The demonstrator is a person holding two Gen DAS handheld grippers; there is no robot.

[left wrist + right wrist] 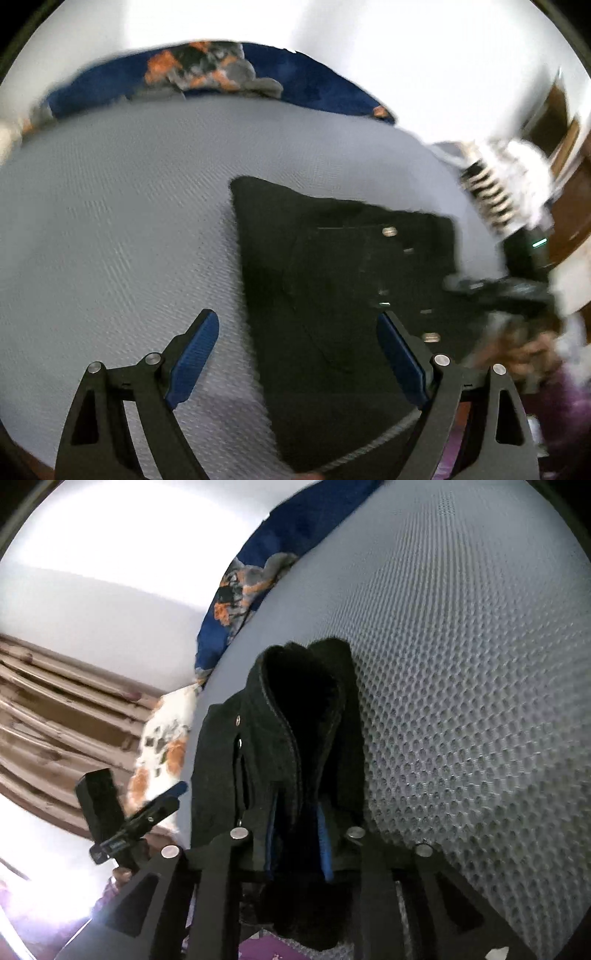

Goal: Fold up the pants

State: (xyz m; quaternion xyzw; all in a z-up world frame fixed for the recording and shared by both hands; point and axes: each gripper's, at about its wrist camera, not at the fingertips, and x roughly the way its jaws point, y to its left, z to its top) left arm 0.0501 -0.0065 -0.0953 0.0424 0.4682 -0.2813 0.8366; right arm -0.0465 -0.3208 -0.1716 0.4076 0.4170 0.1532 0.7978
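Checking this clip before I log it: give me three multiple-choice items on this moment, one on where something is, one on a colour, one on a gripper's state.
1. Where do the pants lie?
A. on the grey textured mattress
B. on a wooden floor
C. in a basket

2. What colour are the pads on the left gripper?
A. red
B. blue
C. white

3. What is the right gripper doing?
A. open above bare mattress
B. shut on a pillow
C. shut on the pants

Key: 1 A, the black cloth is spread on the grey mattress in the left wrist view. 2 B, both pads are blue, with the jaws wide apart and nothing between them. 3 C, in the right wrist view bunched black fabric fills the narrow gap between its fingers.
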